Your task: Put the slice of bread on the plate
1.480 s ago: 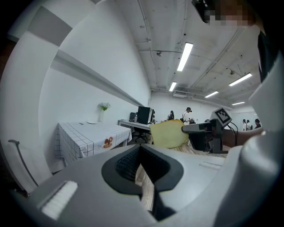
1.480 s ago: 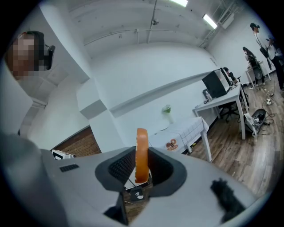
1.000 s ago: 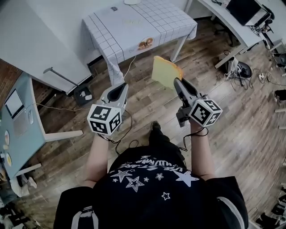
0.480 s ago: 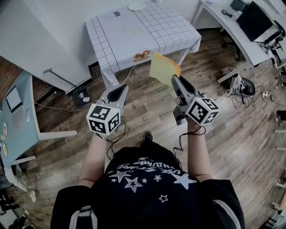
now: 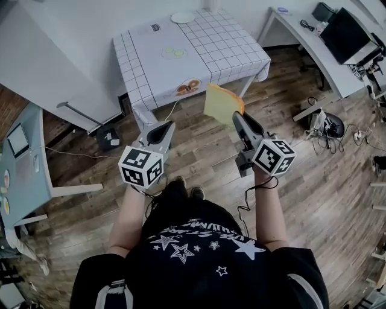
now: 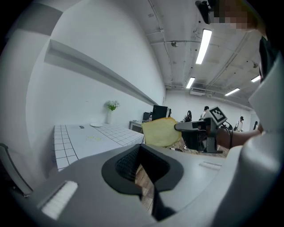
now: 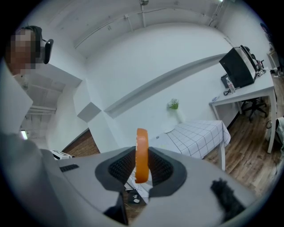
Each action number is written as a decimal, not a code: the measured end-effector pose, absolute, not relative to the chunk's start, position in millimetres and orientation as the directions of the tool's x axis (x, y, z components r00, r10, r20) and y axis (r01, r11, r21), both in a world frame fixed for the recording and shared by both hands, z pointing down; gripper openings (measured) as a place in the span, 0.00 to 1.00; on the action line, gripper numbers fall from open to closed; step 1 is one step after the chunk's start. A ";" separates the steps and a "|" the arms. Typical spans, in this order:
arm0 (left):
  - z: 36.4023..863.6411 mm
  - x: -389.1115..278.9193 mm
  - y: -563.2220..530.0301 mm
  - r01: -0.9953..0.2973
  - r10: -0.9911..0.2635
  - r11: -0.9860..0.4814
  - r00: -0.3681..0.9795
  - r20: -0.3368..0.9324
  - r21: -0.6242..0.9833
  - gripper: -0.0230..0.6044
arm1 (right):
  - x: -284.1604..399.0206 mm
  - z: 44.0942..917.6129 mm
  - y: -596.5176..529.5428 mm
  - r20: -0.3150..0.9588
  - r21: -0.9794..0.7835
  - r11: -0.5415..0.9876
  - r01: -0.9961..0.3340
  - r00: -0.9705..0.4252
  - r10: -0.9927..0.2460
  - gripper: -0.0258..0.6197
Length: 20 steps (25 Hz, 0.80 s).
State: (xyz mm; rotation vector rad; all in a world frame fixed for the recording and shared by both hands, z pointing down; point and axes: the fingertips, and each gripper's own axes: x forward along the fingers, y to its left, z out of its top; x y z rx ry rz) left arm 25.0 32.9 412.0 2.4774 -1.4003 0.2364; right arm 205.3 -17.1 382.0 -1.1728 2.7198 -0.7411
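Observation:
The slice of bread (image 5: 222, 102), pale yellow with an orange crust, stands on edge in the air with my right gripper (image 5: 236, 114) shut on its lower edge. In the right gripper view its crust (image 7: 141, 150) is pinched between the dark pads. A white plate (image 5: 183, 17) lies at the far edge of the checked table (image 5: 211, 42), well ahead of both grippers. My left gripper (image 5: 164, 128) is carried beside the right one, a narrow gap between its jaws and nothing in it. The left gripper view shows the bread (image 6: 160, 132), the plate (image 6: 96, 124) and the gap (image 6: 144, 170).
Two small pale items (image 5: 174, 53) lie mid-table and a brown item (image 5: 187, 88) at its near edge. White desks with a monitor (image 5: 344, 27) stand at the right, a teal table (image 5: 21, 163) at the left. A dark box (image 5: 108, 137) and cables lie on the wooden floor.
The person has walked forward with both grippers. The checked table shows more fully, its far plate included. The bread stays in the right gripper's grip.

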 end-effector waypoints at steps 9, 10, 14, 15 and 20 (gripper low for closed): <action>408.9 -4.9 -51.6 -0.843 -0.808 -0.507 0.537 0.242 0.178 0.05 | 185.9 378.4 -73.0 0.149 -0.421 0.566 -0.709 -0.670 -0.728 0.18; 407.4 -8.7 -62.3 -0.839 -0.805 -0.514 0.543 0.237 0.176 0.05 | 182.3 376.8 -83.1 0.148 -0.420 0.563 -0.712 -0.665 -0.732 0.18; 409.3 -30.0 -104.7 -0.832 -0.801 -0.524 0.554 0.228 0.183 0.05 | 163.8 372.7 -125.8 0.151 -0.402 0.553 -0.730 -0.649 -0.746 0.18; 410.6 -36.7 -115.6 -0.833 -0.801 -0.521 0.552 0.230 0.184 0.05 | 157.8 371.9 -136.2 0.151 -0.400 0.552 -0.732 -0.646 -0.748 0.18; 412.1 -60.4 -159.6 -0.832 -0.799 -0.520 0.554 0.233 0.195 0.05 | 131.7 366.2 -177.6 0.155 -0.388 0.549 -0.740 -0.640 -0.753 0.18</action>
